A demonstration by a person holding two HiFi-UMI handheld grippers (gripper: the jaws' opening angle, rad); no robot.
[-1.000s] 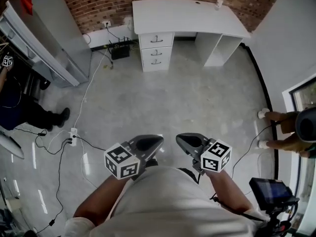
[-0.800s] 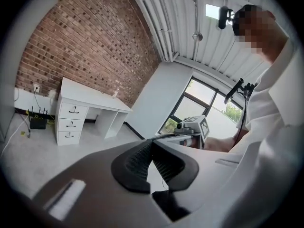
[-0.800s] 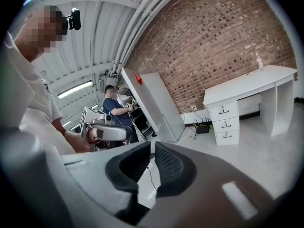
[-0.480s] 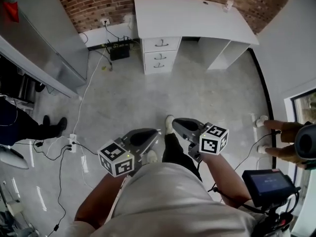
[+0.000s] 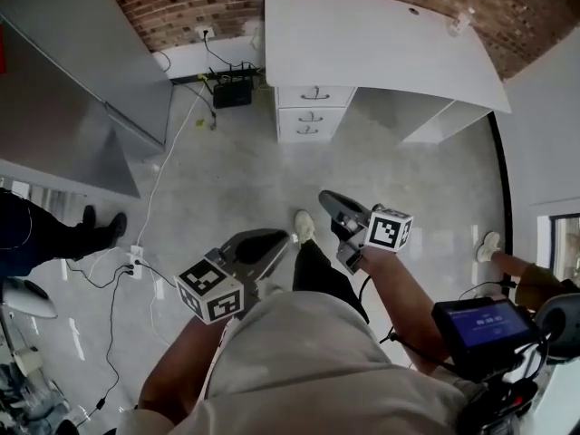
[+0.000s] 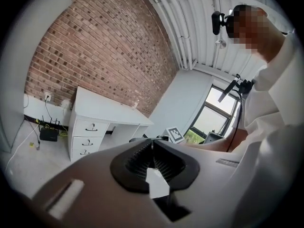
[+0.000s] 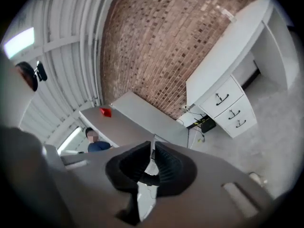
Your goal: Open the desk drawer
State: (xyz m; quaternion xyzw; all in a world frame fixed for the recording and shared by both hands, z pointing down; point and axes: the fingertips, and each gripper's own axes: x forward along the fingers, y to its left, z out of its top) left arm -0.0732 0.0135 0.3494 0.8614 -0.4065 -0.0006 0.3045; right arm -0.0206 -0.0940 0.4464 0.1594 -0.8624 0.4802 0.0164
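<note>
A white desk [image 5: 381, 39] stands against the brick wall, far ahead of me. Under its left end is a stack of three shut drawers [image 5: 313, 111], each with a dark handle. My left gripper [image 5: 281, 241] is held low in front of my body, jaws pressed together with nothing between them. My right gripper [image 5: 324, 198] is a little further forward, also shut and empty. Both are well short of the desk. The left gripper view shows the desk [image 6: 99, 109] and drawers [image 6: 88, 137] beyond the left gripper [image 6: 153, 151]. The right gripper view shows the drawers [image 7: 228, 107] past the right gripper [image 7: 153, 151].
A grey cabinet [image 5: 72, 89] stands at the left. A black box [image 5: 233, 91] and cables [image 5: 154, 188] lie by the wall and across the floor, with a power strip [image 5: 136, 261]. One person's legs [image 5: 54, 229] are at left, another person [image 5: 507, 265] at right. A small bottle [image 5: 464, 21] stands on the desk.
I have walked forward: the desk and drawers are nearer and larger. Both grippers stayed shut, and the right one moved ahead of the left.
</note>
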